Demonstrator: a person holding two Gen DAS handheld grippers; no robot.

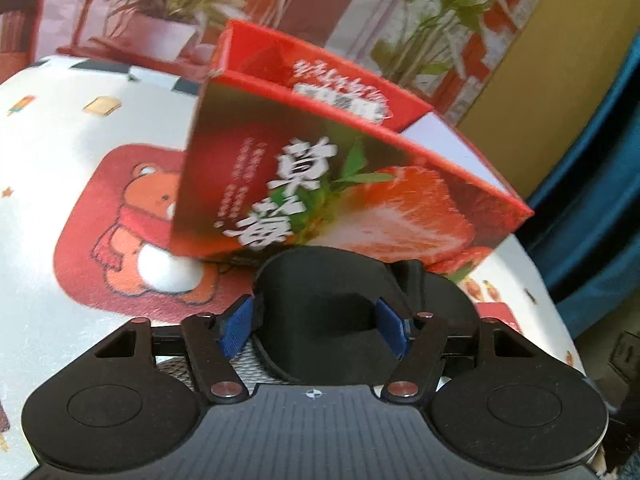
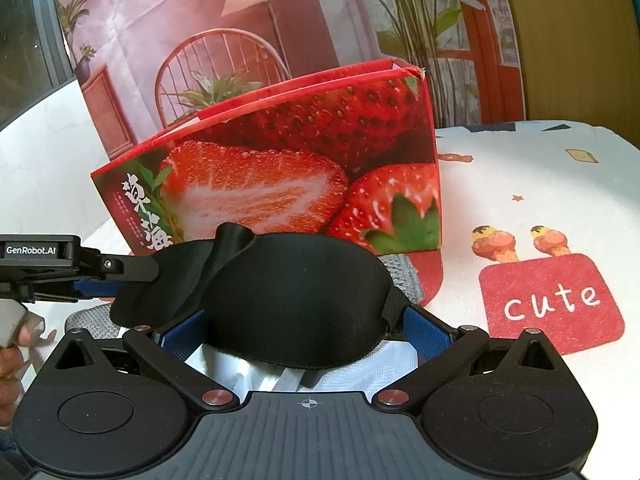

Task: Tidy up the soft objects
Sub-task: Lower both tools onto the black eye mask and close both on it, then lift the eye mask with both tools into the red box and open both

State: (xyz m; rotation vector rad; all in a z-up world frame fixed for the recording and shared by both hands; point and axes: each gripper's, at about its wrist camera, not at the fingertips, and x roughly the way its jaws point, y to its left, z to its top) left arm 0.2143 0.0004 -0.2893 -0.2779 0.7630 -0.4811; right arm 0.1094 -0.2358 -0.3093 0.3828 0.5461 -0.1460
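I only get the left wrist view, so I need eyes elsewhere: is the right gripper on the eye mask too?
Observer: Yes, the right gripper has the eye mask between its jaws, with the pads against both edges.
Operator: Anything underneath it?
Observer: A white cloth lies under the mask.
Operator: What is on the right of the box?
Observer: Beside the box there is tablecloth, with a red patch reading "cute".

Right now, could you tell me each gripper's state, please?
Left gripper: closed on the black eye mask.
Right gripper: closed on the same eye mask.
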